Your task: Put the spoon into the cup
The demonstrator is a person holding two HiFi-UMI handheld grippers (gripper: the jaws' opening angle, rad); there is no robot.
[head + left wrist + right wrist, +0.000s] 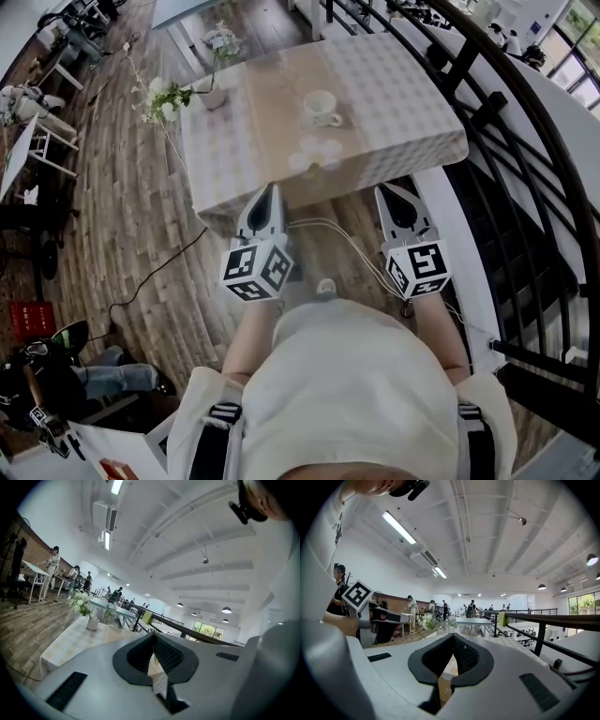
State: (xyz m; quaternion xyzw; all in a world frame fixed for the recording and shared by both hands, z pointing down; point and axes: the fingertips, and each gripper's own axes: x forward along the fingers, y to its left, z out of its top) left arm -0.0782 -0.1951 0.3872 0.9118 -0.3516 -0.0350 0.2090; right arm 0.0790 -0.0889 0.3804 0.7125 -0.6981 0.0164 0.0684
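A white cup [322, 108] on a saucer stands near the middle of a table with a checked cloth [412, 112]. Just in front of it lie some pale, blurred small things [314, 153]; I cannot make out a spoon among them. My left gripper [266, 193] and right gripper [395, 192] are held close to the body, short of the table's near edge, both pointing at the table. Each has its jaws closed tip to tip with nothing between them, as the left gripper view [153, 637] and the right gripper view [452, 637] also show.
A white vase of flowers [211, 94] stands at the table's left edge and appears as the vase [92, 623] in the left gripper view. A black railing [506, 141] runs along the right. White cables [328, 230] trail over the wooden floor. People and desks are far off.
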